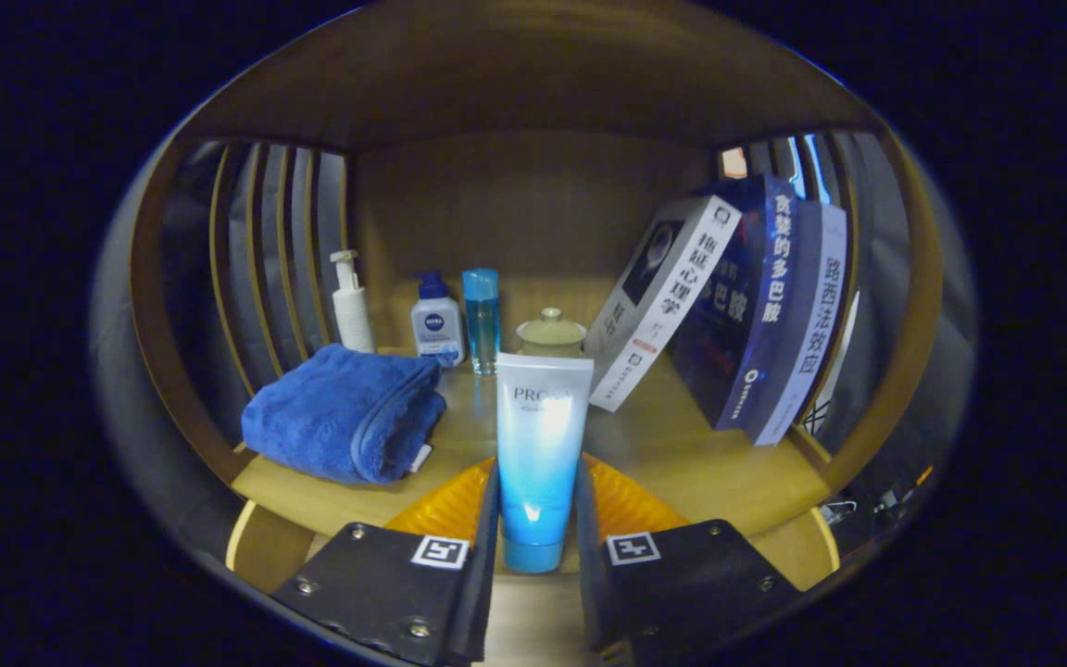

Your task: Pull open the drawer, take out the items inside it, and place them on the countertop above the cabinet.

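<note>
tube [539, 445] between the fingers [487, 519]; towel [344, 415] left, books [728, 306] right, bottles [437, 320] behind.

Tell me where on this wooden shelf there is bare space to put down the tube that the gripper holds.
The gripper is shut on the tube. Bare wood lies just ahead, between the blue towel and the leaning books, widest beside the books. The back is crowded: pump bottle, small bottle, blue bottle and lidded jar stand close together.

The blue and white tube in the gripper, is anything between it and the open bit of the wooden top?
Nothing visible. The gripper holds the tube upright, cap down, both fingers pressing on it. Bare countertop lies ahead, between the blue towel and leaning books.
</note>
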`<action>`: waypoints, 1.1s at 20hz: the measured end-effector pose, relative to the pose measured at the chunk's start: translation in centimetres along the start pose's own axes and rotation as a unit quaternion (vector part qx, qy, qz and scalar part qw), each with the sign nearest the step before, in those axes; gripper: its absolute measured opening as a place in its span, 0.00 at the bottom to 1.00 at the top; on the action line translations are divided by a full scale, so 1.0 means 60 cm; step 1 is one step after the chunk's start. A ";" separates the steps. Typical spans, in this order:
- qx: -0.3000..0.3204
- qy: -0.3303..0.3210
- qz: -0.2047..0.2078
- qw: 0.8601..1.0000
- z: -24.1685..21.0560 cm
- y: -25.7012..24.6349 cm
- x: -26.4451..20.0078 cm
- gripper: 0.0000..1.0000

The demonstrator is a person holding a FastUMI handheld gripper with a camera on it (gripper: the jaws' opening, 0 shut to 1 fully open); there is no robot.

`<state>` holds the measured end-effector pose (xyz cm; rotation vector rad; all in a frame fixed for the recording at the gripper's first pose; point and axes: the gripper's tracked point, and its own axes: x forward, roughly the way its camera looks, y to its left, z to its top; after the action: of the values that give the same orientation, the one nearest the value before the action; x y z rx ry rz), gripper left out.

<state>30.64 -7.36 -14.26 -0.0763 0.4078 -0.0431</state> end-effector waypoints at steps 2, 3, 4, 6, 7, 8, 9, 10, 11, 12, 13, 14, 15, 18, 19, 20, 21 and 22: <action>-0.001 0.000 0.002 1.000 -0.009 0.009 0.026 0.40; 0.004 0.001 0.002 1.000 -0.013 0.011 0.030 0.40; 0.012 0.007 0.002 1.000 -0.020 0.014 0.042 0.40; 0.023 0.018 0.007 1.000 -0.033 0.021 0.062 0.40; 0.023 0.017 0.004 1.000 -0.033 0.020 0.065 0.40; 0.020 0.017 0.000 1.000 -0.035 0.018 0.069 0.40; 0.020 0.018 -0.007 1.000 -0.040 0.016 0.071 0.40; 0.025 0.018 -0.022 0.999 -0.041 0.010 0.074 0.40; 0.030 0.020 -0.028 0.999 -0.044 0.007 0.076 0.40; 0.035 0.023 -0.031 0.999 -0.046 0.008 0.078 0.40; 0.039 0.025 -0.032 0.998 -0.045 0.007 0.074 0.41; 0.042 0.020 -0.033 0.998 -0.043 0.007 0.070 0.44; 0.043 0.015 -0.036 0.998 -0.037 0.005 0.063 0.47; 0.048 -0.002 -0.041 0.998 -0.021 0.004 0.033 0.75; 0.047 -0.009 -0.042 0.998 -0.016 0.004 0.021 0.87; 0.045 -0.019 -0.038 0.998 -0.009 0.007 0.010 0.98; 0.040 -0.029 -0.029 0.998 -0.001 0.014 -0.005 0.99; 0.032 -0.035 -0.019 0.999 0.001 0.021 -0.021 0.99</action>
<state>29.53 -6.04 -13.80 -0.0221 0.3354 -0.0907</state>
